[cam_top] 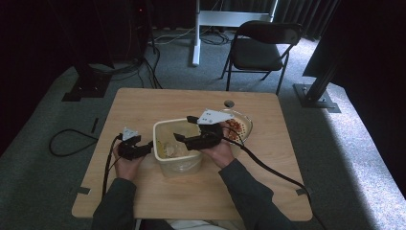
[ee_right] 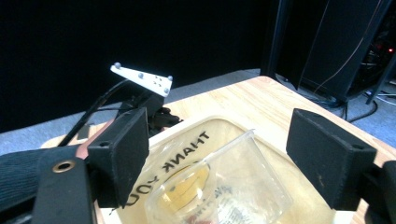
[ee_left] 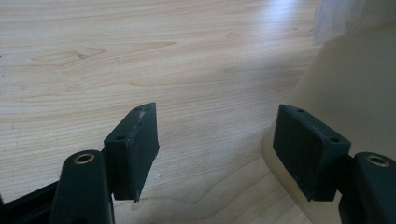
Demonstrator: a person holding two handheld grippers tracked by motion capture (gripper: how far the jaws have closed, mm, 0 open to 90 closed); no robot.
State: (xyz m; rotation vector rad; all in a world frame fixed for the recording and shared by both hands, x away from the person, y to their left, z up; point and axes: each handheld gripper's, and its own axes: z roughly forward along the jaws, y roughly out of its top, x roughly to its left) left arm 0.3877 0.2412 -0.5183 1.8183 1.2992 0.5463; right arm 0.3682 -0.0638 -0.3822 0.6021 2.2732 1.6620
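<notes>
A cream plastic tub stands in the middle of the wooden table. Inside the tub lie a clear plastic container and a bag printed "THANK YOU". My right gripper hovers over the tub, and its jaws stand wide apart with nothing pressed between them. My left gripper rests low beside the tub's left wall. In the left gripper view the left gripper is open over bare wood, with the tub's wall right by one jaw.
A clear dish of red-brown pieces sits just right of the tub. A small round hole marks the table's far edge. Beyond the table stand a dark folding chair and a white stand; cables lie on the carpet at left.
</notes>
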